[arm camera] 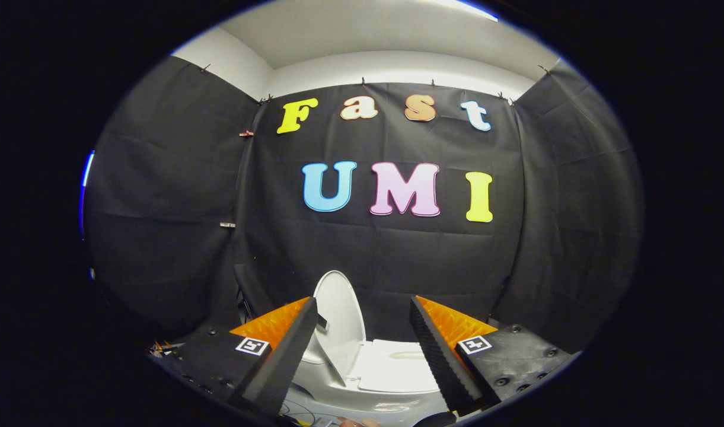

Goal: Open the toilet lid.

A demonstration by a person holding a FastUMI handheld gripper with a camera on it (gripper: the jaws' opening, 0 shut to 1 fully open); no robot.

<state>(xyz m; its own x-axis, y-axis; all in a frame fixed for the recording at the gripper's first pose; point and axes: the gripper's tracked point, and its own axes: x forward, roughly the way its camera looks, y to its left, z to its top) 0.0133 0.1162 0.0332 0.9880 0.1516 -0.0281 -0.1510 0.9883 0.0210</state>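
Observation:
A white toilet (391, 370) stands on the floor against the black cloth wall, seen beyond and between my fingers. Its lid (340, 317) stands raised, leaning back toward the wall on the left side, its inner face showing. The flat white top of the tank or seat (397, 365) lies to the right of the lid. My gripper (362, 323) is open, fingers wide apart, with nothing between them. The left fingertip (305, 317) overlaps the lid's left edge in the view; whether it touches is unclear.
Black cloth walls close in the booth on three sides. Some cables (296, 412) lie on the floor under the left finger. A small part of a hand (362, 422) shows at the very bottom.

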